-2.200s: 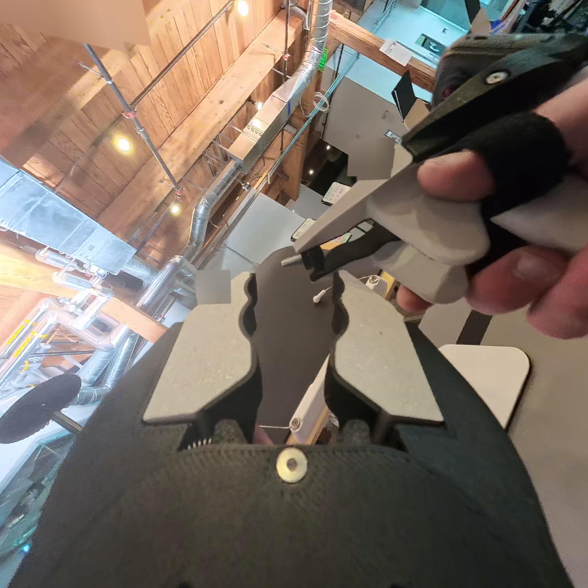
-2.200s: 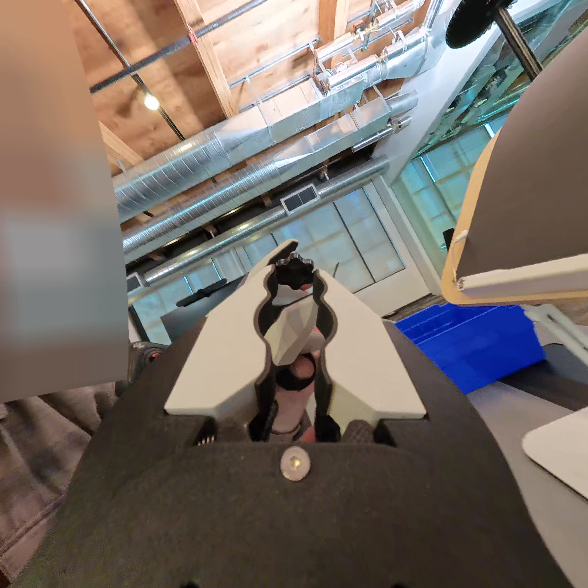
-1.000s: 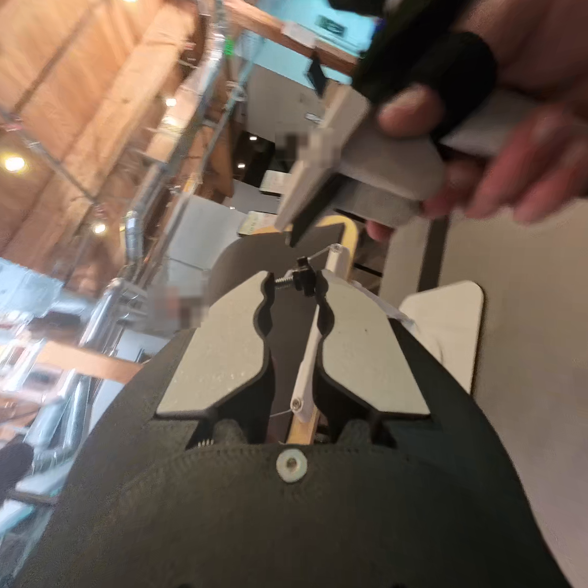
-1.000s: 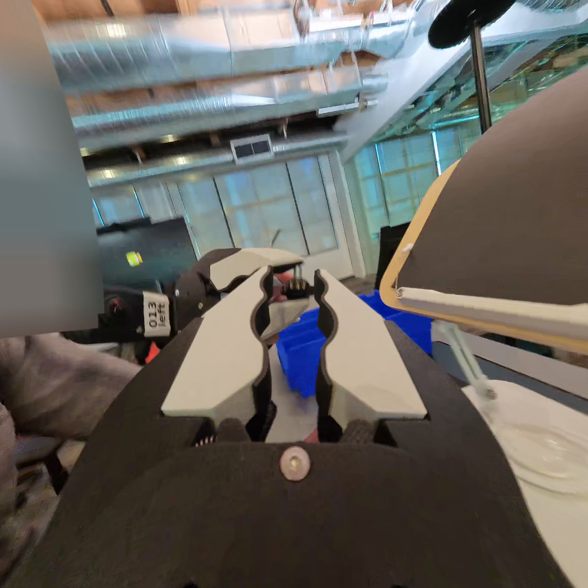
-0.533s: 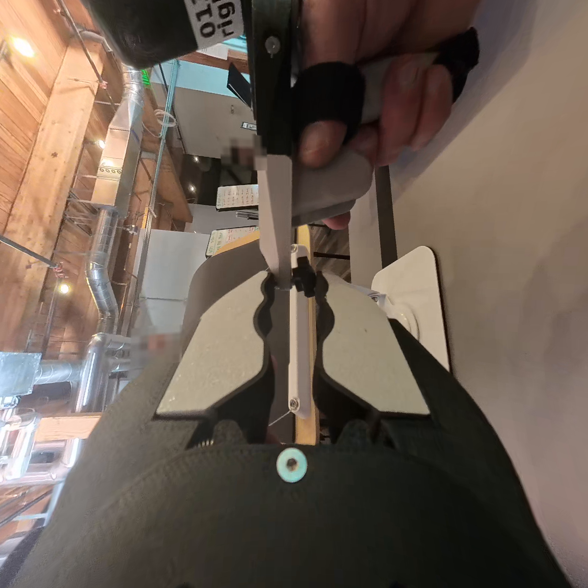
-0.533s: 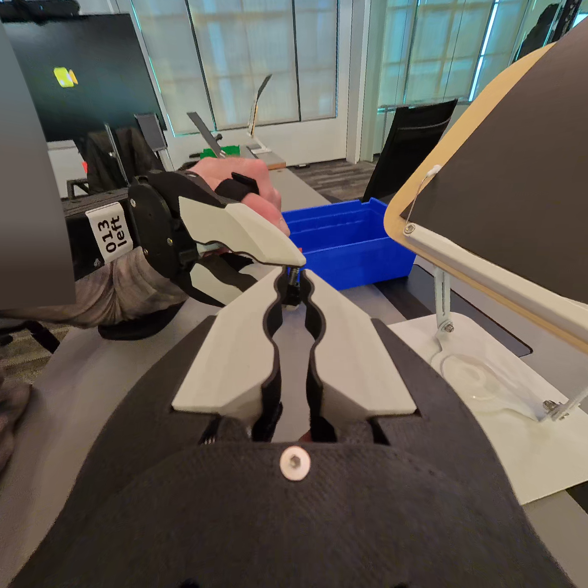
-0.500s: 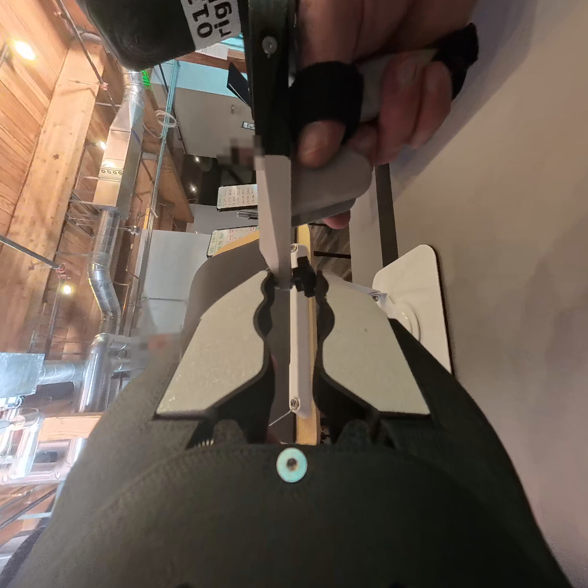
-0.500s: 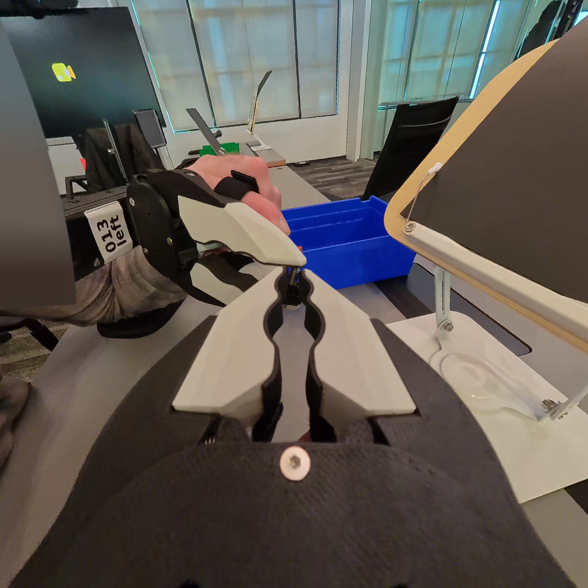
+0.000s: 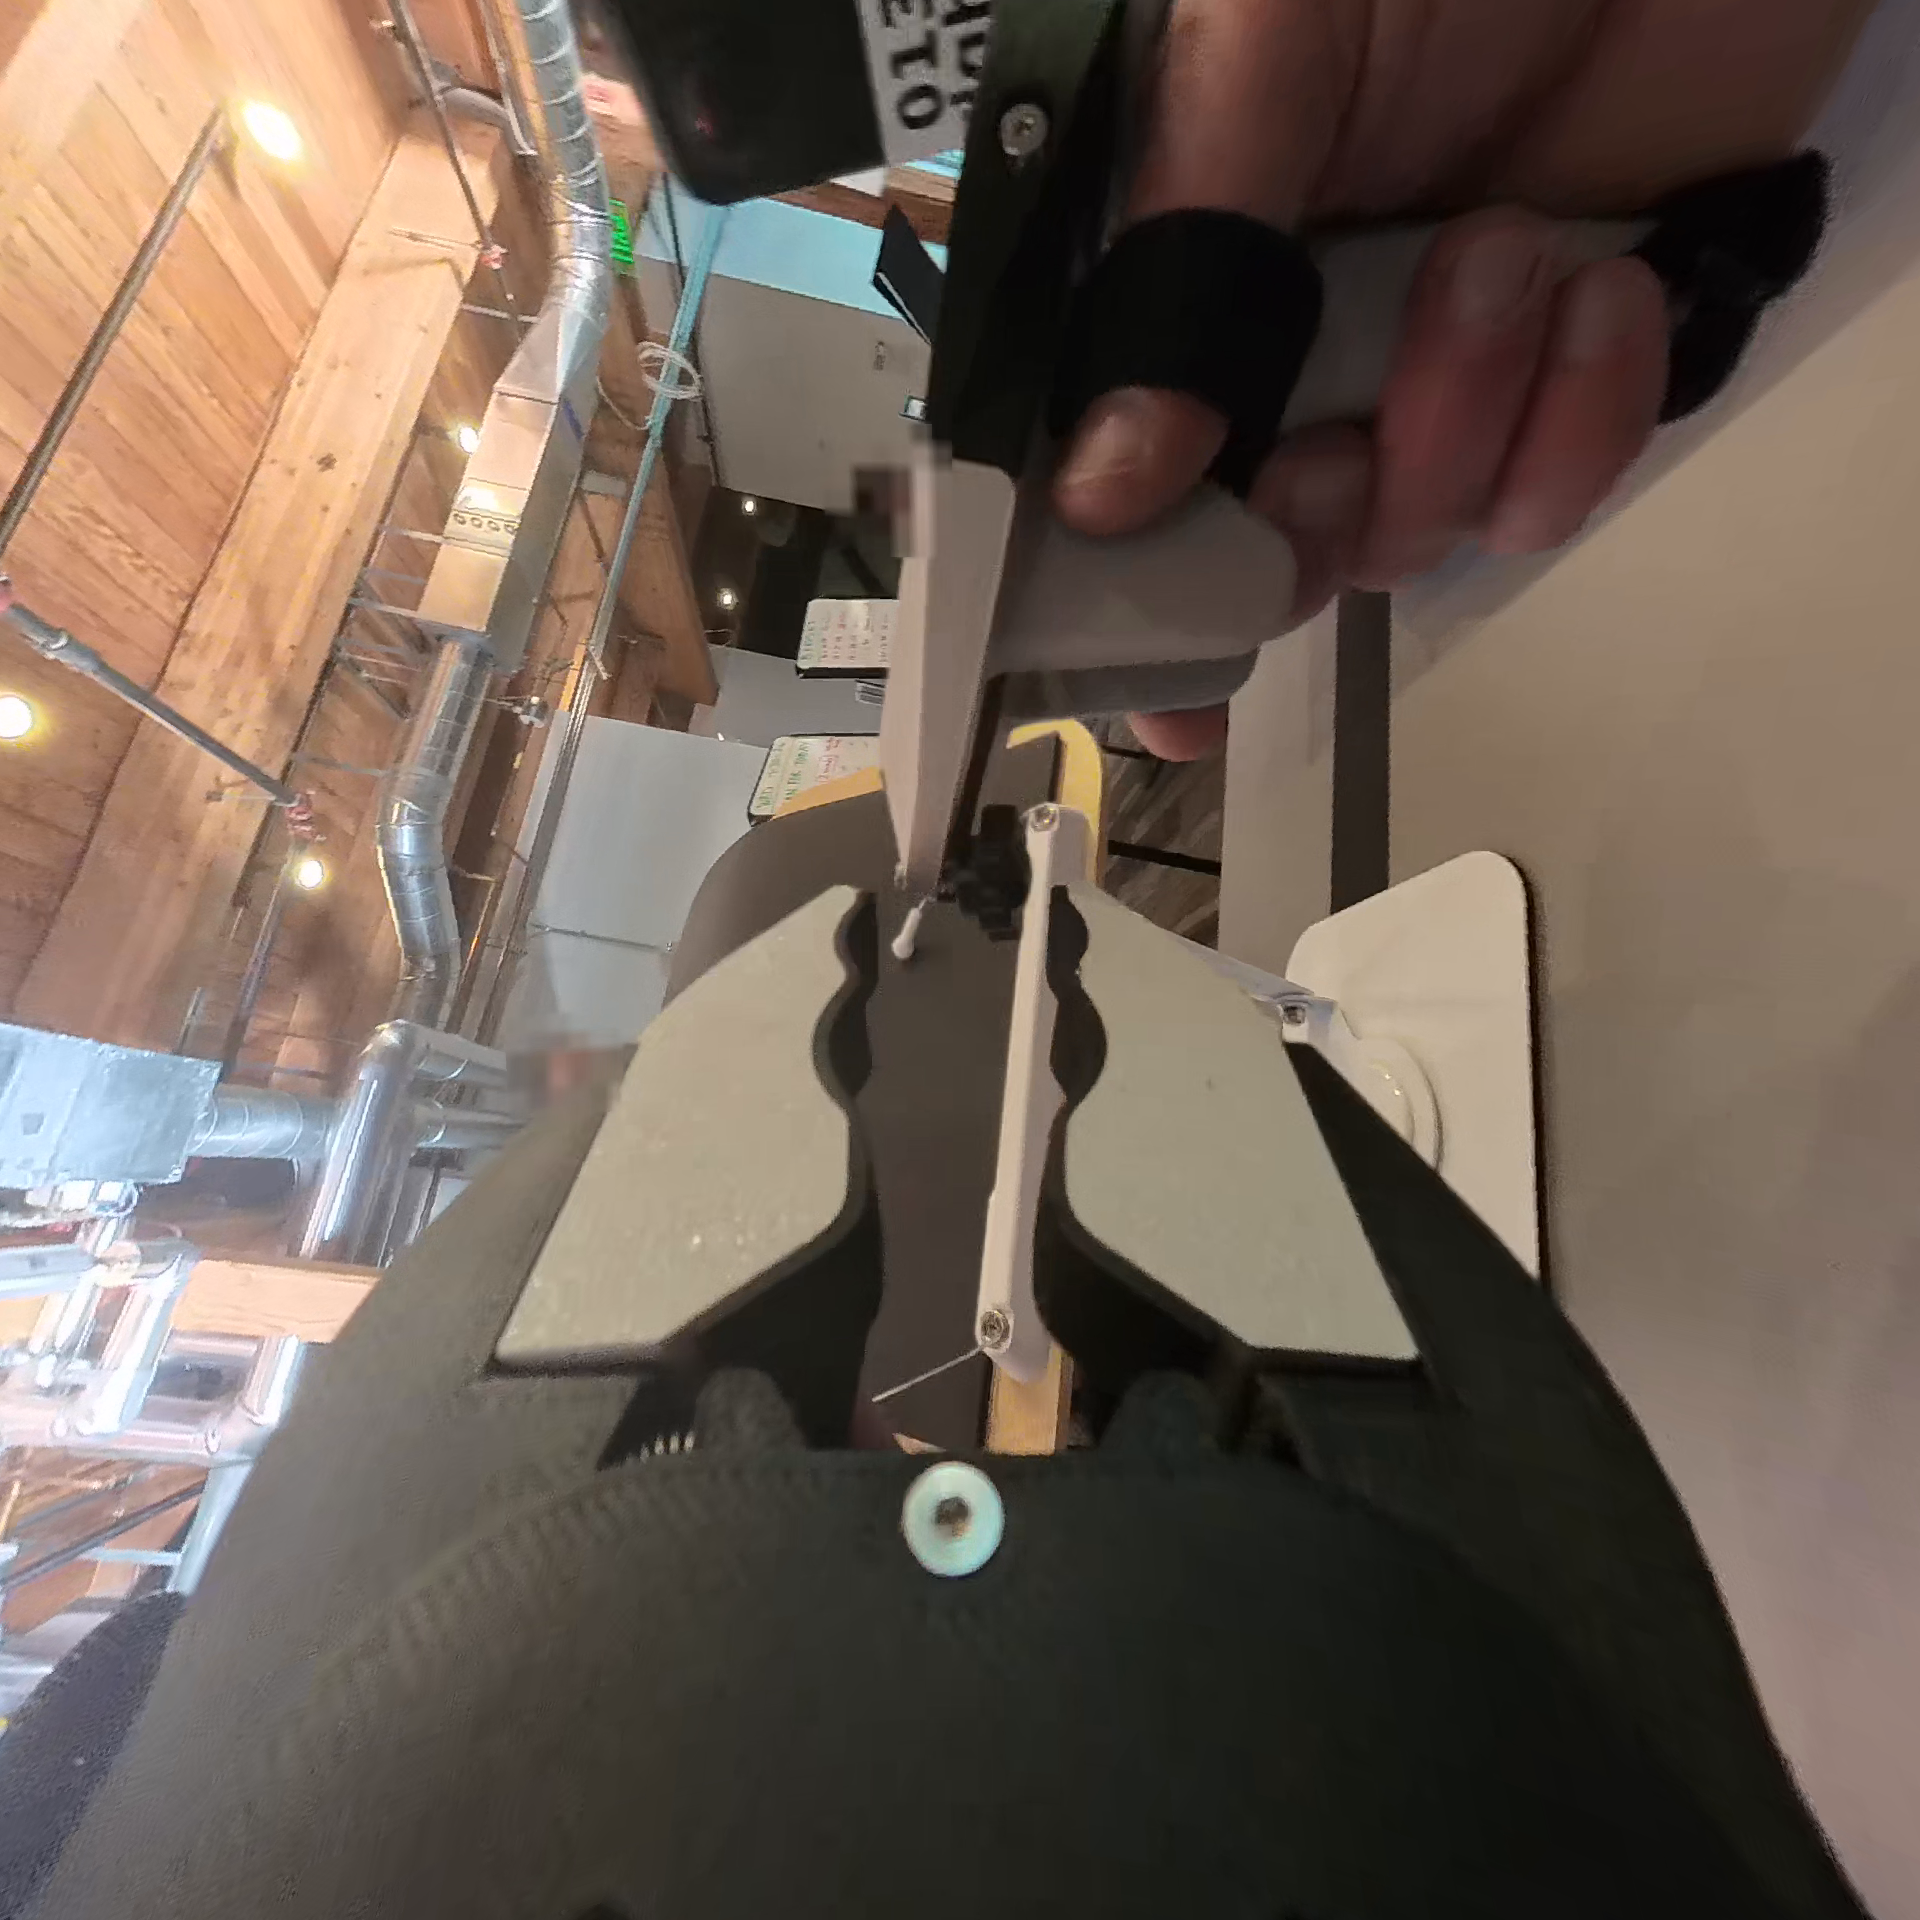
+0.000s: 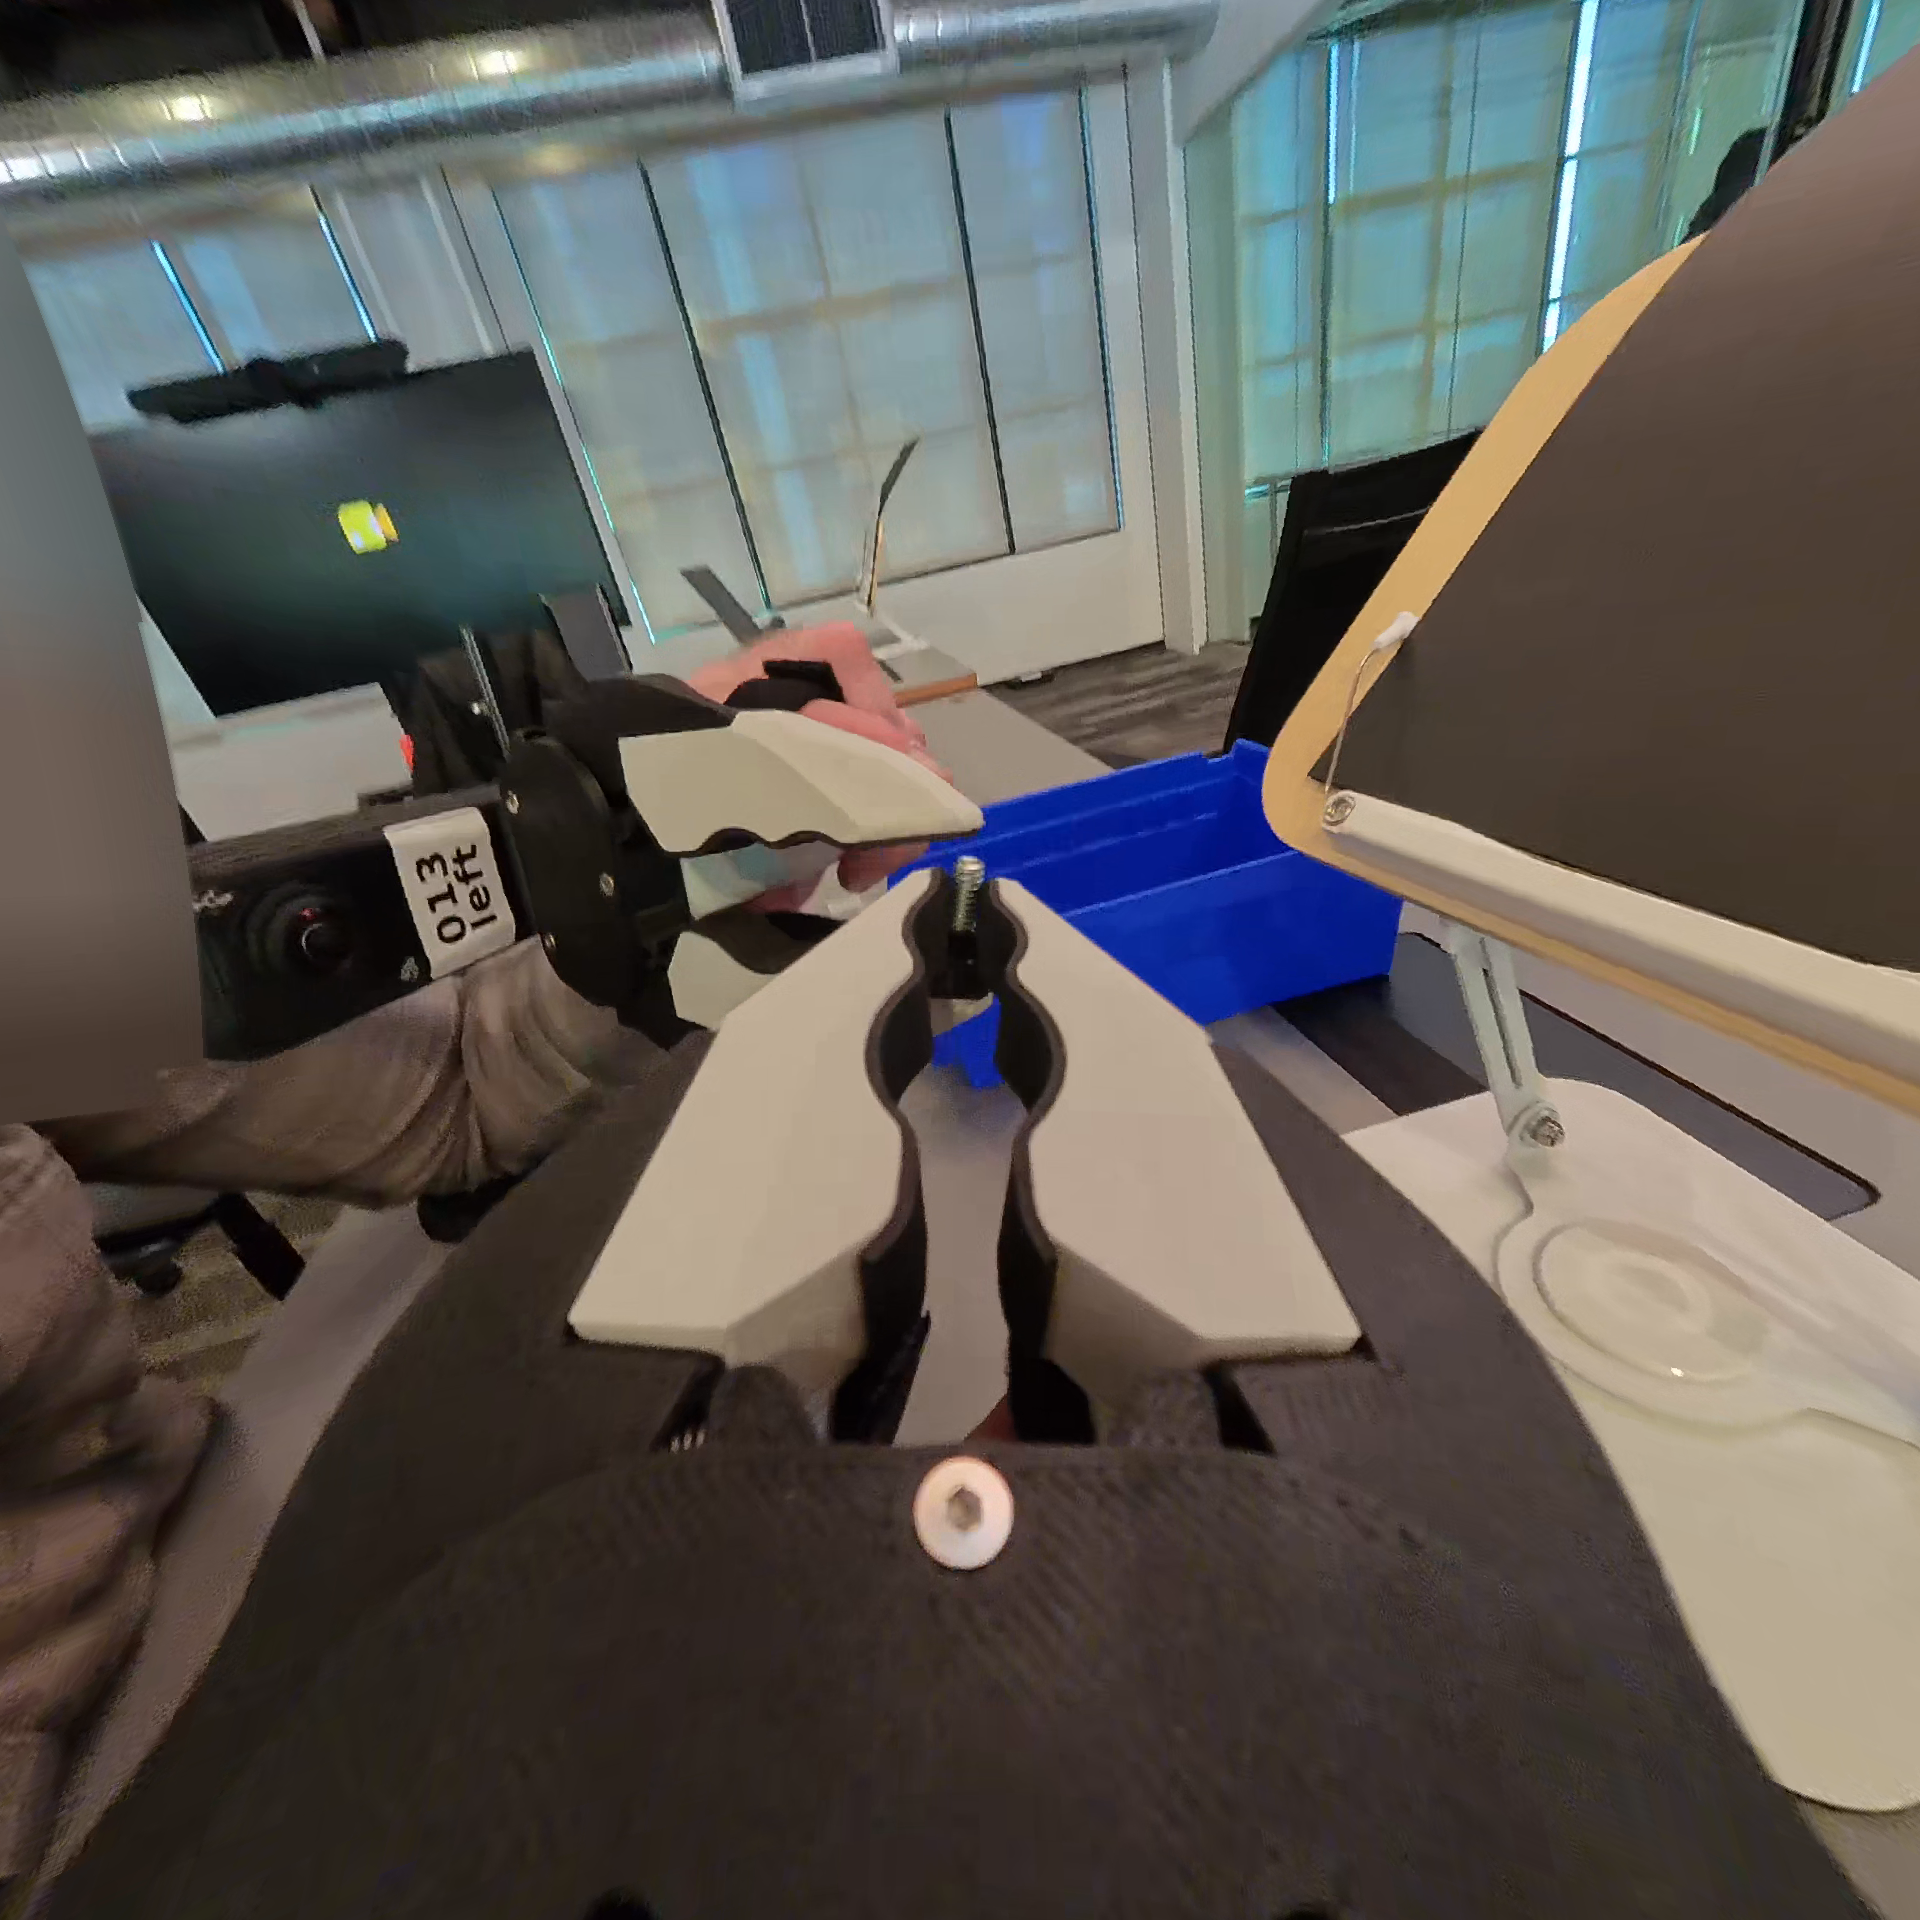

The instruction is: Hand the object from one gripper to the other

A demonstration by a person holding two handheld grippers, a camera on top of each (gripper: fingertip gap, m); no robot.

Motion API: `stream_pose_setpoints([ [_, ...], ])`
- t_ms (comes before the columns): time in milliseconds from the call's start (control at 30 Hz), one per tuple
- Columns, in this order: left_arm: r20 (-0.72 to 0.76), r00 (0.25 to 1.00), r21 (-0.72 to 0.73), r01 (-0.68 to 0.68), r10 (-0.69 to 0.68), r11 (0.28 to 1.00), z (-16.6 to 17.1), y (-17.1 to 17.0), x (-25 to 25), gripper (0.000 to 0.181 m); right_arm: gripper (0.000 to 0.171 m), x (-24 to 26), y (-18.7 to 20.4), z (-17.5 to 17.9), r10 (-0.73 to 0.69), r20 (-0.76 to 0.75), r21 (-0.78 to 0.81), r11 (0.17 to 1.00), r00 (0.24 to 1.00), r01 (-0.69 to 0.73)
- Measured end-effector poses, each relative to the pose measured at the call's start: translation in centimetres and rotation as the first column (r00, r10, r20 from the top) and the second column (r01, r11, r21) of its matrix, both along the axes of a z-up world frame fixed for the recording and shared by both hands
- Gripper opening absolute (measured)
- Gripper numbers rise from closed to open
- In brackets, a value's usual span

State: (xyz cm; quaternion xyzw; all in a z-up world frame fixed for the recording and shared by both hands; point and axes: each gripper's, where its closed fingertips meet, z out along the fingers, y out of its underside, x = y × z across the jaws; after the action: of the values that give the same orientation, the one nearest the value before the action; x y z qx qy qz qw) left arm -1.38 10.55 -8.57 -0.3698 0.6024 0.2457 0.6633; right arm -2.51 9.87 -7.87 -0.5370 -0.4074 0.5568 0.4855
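The object is a small screw with a black knob head (image 10: 964, 940). My right gripper (image 10: 961, 904) is shut on the knob, and the threaded end sticks up past the fingertips. My left gripper (image 10: 831, 862) is open just left of the screw and is not touching it. In the left wrist view my left gripper (image 9: 951, 914) is open and empty. There the right gripper (image 9: 935, 878) comes down from above, with the black knob (image 9: 987, 868) at its tip just beyond my left fingertips.
A blue bin (image 10: 1174, 914) stands on the grey table (image 9: 1714, 935) behind the grippers. To the right is a tilted dark board with a wooden rim (image 10: 1662, 623) on a white stand and base (image 10: 1662, 1351). A black screen (image 10: 343, 540) is at the back left. My left and right fingertips are right by each other.
One second ago my left gripper held the screw alone. Half a second ago both grippers were on it. Now the left has opened and let go, and the right holds it.
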Motion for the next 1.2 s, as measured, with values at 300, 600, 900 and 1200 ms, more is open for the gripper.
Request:
stream_pose_setpoints([
  [300, 0.285, 0.954, -0.082, 0.119, -0.092, 0.989, 1.9, -0.5, 0.4, 0.03, 0.002, 1.8, 0.6, 2.6, 0.037, -0.228, -0.079, 0.995, 0.973, -0.056],
  [600, 0.871, 0.492, -0.463, 0.81, 0.013, 0.36, 2.0, -2.3, 2.6, 0.037, 0.002, 4.2, -1.6, 5.0, 0.197, -0.44, 0.059, 0.98, 0.876, -0.19],
  [900, 0.955, 0.257, -0.218, 0.947, 0.15, -0.238, 1.9, -6.2, 4.0, 0.04, 0.002, 4.5, -5.6, 4.4, 0.41, -0.408, 0.229, 0.911, 0.815, -0.344],
  [1200, 0.977, 0.213, -0.174, 0.853, 0.024, -0.492, 1.2, -11.6, 4.7, 0.039, 0.003, 4.1, -9.7, 2.1, 0.599, -0.231, 0.32, 0.791, 0.766, -0.522],
])
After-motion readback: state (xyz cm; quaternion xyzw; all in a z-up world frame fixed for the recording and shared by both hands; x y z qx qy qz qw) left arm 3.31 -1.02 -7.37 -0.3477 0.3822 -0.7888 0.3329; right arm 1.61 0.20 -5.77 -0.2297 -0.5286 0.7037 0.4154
